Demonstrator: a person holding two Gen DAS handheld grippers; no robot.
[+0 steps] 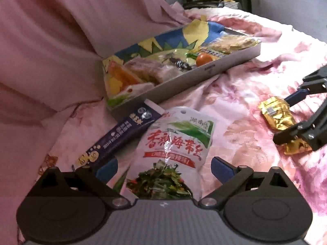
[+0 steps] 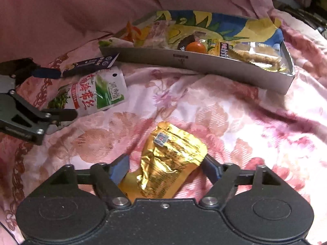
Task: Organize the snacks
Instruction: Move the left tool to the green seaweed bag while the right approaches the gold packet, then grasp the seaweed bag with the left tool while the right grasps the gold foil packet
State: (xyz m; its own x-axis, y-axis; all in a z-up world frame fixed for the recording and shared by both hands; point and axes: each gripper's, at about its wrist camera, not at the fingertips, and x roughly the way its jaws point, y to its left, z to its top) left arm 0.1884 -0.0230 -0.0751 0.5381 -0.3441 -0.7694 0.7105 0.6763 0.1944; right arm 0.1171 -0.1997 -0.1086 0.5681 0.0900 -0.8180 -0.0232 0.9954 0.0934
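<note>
The gold pouch (image 2: 167, 159) lies crumpled on the floral sheet (image 2: 235, 122), between the spread jaws of the right gripper (image 2: 165, 168); its right edge meets the right pad, while the left pad looks just clear of the foil, so nothing is pinched yet. To the left, the white seaweed pack (image 1: 173, 149) lies between the wide-open jaws of the left gripper (image 1: 163, 166), neither pad touching it, with its upper left corner over a dark blue tube (image 1: 122, 134). Beyond both, the box (image 1: 184, 83) rests on the sheet against a pink pillow (image 1: 51, 51), already holding several snacks, among them an orange ball (image 1: 204, 58) and a tray of biscuits (image 2: 257, 54). The step in hand appears to be grasping a packet in each gripper for transfer to the box. To do it well, the right gripper should close across the pouch's fuller middle, not on a loose foil edge that could slip or tear. The left should take the pack alone, lifting it off the tube without dragging that along. Both loads then want a free patch in the box, which looks crowded at its middle.
</note>
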